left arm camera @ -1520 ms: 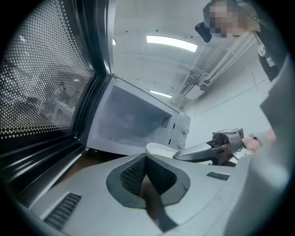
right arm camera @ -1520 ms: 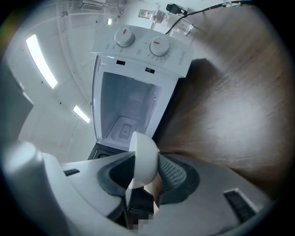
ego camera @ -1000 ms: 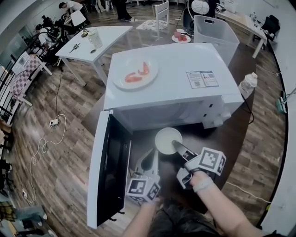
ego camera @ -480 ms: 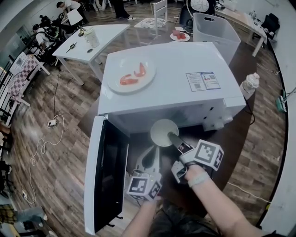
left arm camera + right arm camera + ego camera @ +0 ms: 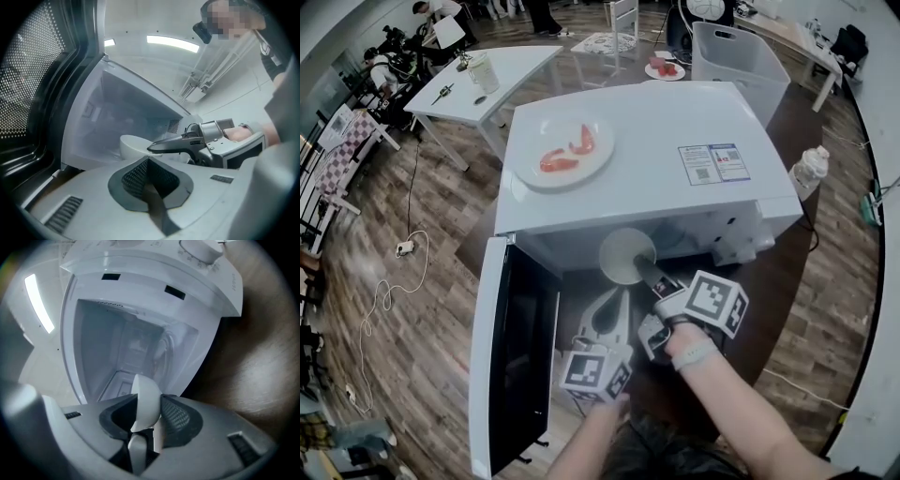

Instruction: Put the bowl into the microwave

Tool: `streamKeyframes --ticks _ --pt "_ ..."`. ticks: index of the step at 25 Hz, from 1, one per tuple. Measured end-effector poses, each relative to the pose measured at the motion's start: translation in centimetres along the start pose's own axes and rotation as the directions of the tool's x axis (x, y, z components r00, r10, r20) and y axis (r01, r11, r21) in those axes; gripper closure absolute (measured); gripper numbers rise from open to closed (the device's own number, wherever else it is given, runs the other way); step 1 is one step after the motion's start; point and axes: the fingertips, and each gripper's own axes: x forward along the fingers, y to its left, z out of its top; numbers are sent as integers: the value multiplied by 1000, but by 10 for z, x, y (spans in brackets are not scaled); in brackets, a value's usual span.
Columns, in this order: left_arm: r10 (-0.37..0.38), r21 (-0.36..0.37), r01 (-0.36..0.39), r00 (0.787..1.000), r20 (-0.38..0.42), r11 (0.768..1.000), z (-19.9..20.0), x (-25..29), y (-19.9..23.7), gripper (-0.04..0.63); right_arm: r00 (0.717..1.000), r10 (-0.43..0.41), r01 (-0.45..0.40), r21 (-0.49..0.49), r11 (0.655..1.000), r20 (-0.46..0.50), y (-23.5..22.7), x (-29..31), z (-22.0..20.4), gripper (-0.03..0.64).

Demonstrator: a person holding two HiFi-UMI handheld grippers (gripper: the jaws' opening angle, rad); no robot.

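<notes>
bowl (image 5: 619, 251) gripped by right tool (image 5: 642, 270) at microwave (image 5: 656, 178) mouth, door (image 5: 511, 366) open, left tool (image 5: 609, 305) closed, empty

Reads plain white across the white boxy microwave (image 5: 656, 122); black on the glass of its open hinged door (image 5: 520, 366), inside a white frame. Plain white again on the small round bowl (image 5: 623, 253) and on the round white plate (image 5: 520, 155), under curved red-orange pieces (image 5: 558, 159). Pale grey on the left gripper (image 5: 609, 302) and the right gripper (image 5: 642, 269), dark mesh on the pads (image 5: 136, 180), black squares on white on the marker cubes (image 5: 717, 302). Shows brown wood grain on the plank floor (image 5: 422, 309), dark brown on the flat table (image 5: 769, 291).
</notes>
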Motion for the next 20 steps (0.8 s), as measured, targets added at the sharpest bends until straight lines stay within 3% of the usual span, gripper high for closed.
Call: streamKeyframes --ticks 11,20 --pt "-3 -13 3 1000 0 1000 3 11 4 595 1000 -7 7 -8 1000 1 2 9 5 466" --pt "-11 -36 12 1000 9 999 7 19 4 595 999 14 -18 -113 993 -35 8 9 10 423"
